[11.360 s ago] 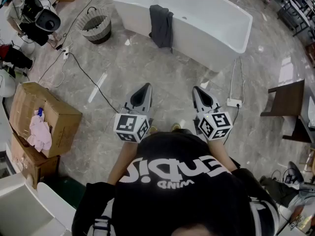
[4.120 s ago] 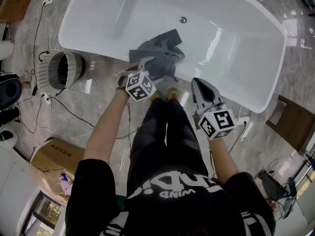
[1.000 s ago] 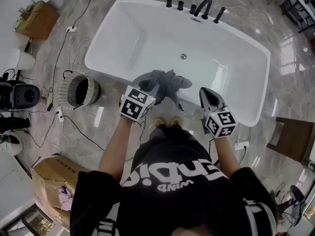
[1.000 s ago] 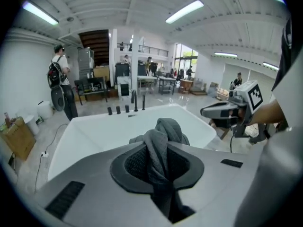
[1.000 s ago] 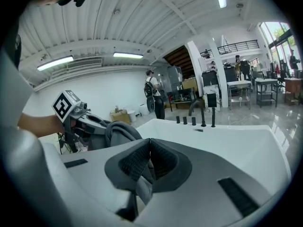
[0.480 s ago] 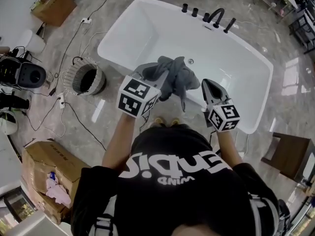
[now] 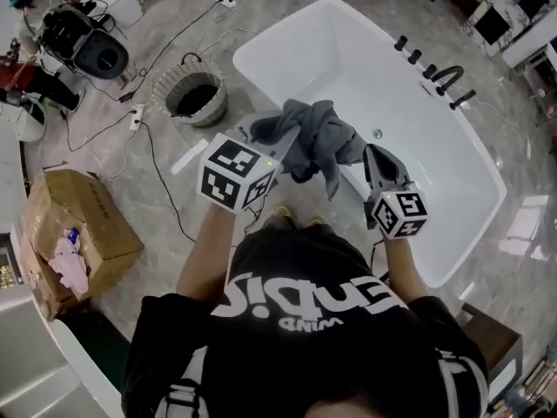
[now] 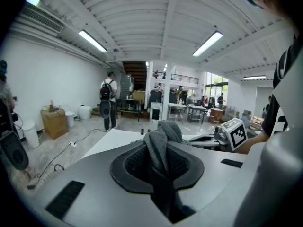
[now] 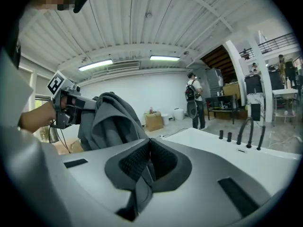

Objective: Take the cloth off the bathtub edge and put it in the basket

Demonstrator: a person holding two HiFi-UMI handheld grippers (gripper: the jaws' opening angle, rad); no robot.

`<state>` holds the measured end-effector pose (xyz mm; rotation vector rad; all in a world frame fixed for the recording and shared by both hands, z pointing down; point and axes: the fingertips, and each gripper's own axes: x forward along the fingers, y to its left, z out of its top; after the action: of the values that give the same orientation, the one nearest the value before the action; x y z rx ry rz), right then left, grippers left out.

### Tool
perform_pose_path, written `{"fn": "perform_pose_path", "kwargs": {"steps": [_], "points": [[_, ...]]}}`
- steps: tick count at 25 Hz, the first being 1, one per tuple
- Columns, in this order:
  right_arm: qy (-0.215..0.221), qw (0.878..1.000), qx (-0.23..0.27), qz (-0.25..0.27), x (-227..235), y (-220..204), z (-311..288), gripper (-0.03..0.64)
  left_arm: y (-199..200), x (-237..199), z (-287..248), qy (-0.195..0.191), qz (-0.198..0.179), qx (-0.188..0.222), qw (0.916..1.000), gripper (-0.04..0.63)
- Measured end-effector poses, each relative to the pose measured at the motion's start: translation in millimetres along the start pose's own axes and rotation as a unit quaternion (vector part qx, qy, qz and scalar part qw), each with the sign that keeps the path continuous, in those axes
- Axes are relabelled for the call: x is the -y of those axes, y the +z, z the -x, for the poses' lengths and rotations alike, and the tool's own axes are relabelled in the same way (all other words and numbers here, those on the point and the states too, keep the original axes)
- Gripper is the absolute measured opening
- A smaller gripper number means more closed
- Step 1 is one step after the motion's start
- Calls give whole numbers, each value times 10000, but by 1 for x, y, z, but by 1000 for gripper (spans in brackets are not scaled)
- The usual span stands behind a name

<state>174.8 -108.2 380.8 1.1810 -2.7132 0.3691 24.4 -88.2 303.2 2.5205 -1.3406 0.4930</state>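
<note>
Standing at the far left, a cardboard box (image 7: 97,220) with pink fabric (image 7: 68,264) in its open top crowds that edge of the grey marble floor (image 7: 113,159), and black cables (image 7: 162,185) trail across the bare stretch between the box and the person's feet. Up from there the woven basket (image 7: 215,110) stands upright on the floor, its dark mouth unobstructed, just off the bathtub's left end with floor all around it. The left gripper (image 7: 259,129) is raised above the floor gap between basket and tub; its jaws are clamped on a fold of the grey cloth (image 7: 313,138), which bulges up past the pads and runs down through the slot behind them. The cloth hangs in the air between the two grippers, bunched, clear of the tub edge and to the right of the basket. The right gripper (image 7: 376,157) pinches another fold, a strip trailing down from between its closed pads. Each gripper carries black-and-white square markers on its cube. White lettering on the person's black shirt is seen upside down; a small line looks like "WIND". To the right, the white bathtub (image 7: 435,190) lies diagonally, black faucet fittings (image 7: 446,77) on its far rim.
</note>
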Motion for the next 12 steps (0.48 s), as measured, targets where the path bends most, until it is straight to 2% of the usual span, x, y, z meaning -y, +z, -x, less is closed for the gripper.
{"fn": "perform_pose_path", "kwargs": {"steps": [5,9,12], "points": [[866,9960,-161,131,-20,-1,-34,14,-6,-13,31,785,230,35,9966,60],[1646,9852,-355,316,-73,2,-77,14,-23,-46,83,1524,541,21,9868,60],[2027,9774,-438,421,-115,2,-103,14,-39,-70,120,1904,683,14,9793,60]]}}
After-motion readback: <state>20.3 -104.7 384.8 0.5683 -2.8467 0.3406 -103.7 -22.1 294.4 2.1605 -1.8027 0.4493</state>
